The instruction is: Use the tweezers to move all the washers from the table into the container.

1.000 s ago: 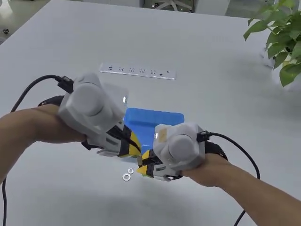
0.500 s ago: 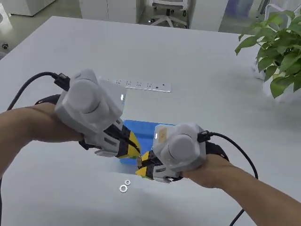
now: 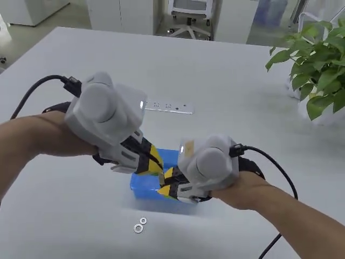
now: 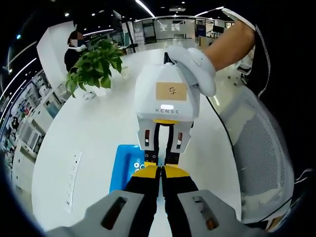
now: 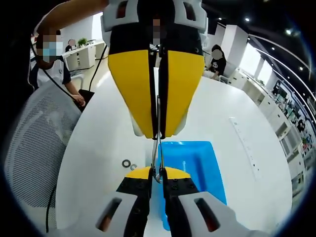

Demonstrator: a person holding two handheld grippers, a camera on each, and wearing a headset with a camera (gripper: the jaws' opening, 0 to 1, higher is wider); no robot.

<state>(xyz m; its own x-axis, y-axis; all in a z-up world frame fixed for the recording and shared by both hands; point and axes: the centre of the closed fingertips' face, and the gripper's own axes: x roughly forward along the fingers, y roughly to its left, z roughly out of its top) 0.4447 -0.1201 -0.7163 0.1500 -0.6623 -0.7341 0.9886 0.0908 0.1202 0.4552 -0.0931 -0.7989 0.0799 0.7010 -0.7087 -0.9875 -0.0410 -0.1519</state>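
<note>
Tweezers (image 5: 157, 140) now over container (image 5: 197, 163), white office table (image 5: 98, 148)

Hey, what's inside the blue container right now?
What look like a few washers lie on the blue container floor. The left gripper and right gripper, both shut on the tweezers, cover part of it.

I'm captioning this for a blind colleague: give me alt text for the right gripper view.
Two grippers meet tip to tip, both shut on thin tweezers: the right gripper from below, the left gripper from above. Behind them a blue container sits on a white table, with two washers lying beside it.
</note>
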